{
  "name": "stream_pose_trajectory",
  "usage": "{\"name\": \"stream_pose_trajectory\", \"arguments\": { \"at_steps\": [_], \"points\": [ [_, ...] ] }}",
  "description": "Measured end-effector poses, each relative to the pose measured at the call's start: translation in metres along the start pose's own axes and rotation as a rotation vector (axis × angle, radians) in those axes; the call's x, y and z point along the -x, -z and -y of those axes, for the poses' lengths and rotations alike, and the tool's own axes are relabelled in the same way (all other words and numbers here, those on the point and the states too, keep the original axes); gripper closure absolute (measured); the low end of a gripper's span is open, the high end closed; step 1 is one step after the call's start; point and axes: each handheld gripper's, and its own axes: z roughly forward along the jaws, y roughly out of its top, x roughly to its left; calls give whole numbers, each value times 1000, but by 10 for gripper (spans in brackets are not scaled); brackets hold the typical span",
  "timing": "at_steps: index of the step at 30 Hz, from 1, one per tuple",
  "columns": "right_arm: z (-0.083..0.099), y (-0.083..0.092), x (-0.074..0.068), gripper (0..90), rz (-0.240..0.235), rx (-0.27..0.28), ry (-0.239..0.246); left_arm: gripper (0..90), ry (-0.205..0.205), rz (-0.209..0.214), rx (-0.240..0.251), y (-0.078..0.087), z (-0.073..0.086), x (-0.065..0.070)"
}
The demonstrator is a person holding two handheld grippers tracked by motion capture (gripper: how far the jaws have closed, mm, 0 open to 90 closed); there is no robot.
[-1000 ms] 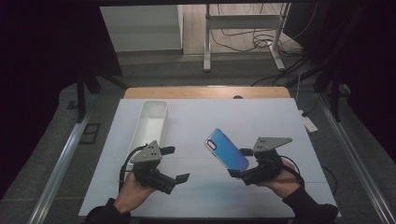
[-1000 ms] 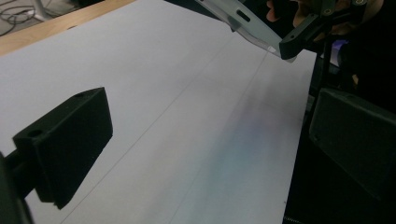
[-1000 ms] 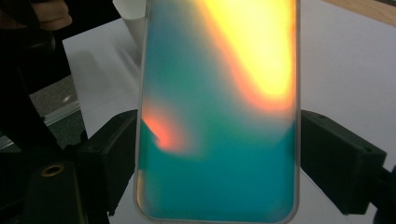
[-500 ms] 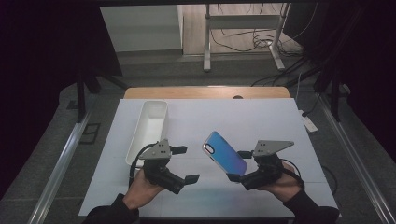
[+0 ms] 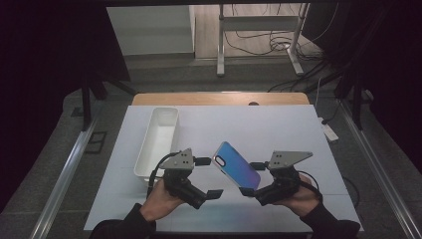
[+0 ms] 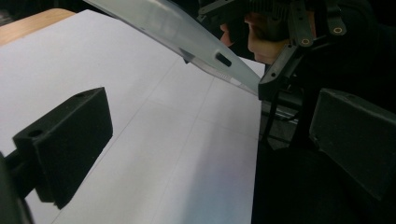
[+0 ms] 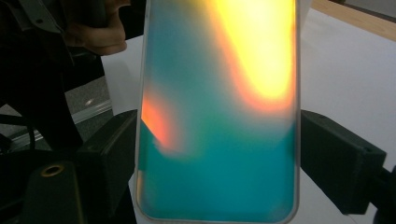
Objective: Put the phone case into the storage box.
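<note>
The right hand-held gripper [image 5: 249, 190] pinches the lower end of a phone case [image 5: 237, 170] across its width: in the right gripper view its two black jaws press on the case's [image 7: 219, 116] long edges from either side, and the iridescent back, teal with a yellow and orange sheen, faces the camera. In the high view the case is held clear of the bench [image 5: 278, 129] and slants from the gripper toward 11 o'clock, its camera cut-out at the far upper end. The right hand [image 5: 298, 194] grips the tool from 4 o'clock of the case, with the grey three-cornered plate [image 5: 288, 158] on top and a cable [image 5: 313, 181] looping beside the wrist. The left hand-held gripper [image 5: 211, 177] stands at 9 o'clock of the case, close to it but not touching, with its jaws spread and nothing between them; in the left gripper view the jaws frame bare white bench [image 6: 187, 154], and the case's [image 6: 187, 37] pale rim with its side slots crosses overhead at 12 to 1 o'clock. The left hand [image 5: 159, 199] holds that tool from 7 o'clock. A white oblong tray [image 5: 158, 142] lies on the bench at 11 o'clock of the left hand-held gripper, just beside it, its long side running away from the person. The bench's wooden edge [image 5: 219, 98] shows at the far side.
</note>
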Motion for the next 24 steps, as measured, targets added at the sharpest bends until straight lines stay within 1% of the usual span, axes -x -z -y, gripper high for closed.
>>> {"name": "stream_pose_trajectory", "arguments": {
  "at_steps": [8, 11, 14, 18, 24],
  "points": [
    [-2, -2, -4, 167, -15, 5, 10, 0, -12, 30, -11, -7, -5, 1],
    [-3, -2, -6, 167, -19, 6, 14, 17, -19, 30, -14, -8, -6, 2],
    [-3, -2, -6, 167, -23, 6, 17, 38, -28, 39, -19, -10, -7, 2],
    [-2, -2, -5, 167, -26, 8, 14, 121, -30, 59, -22, -8, -7, 2],
    [-2, -1, -5, 167, -27, 7, 17, 290, 5, 105, -2, -3, -7, -2]
  ]
}}
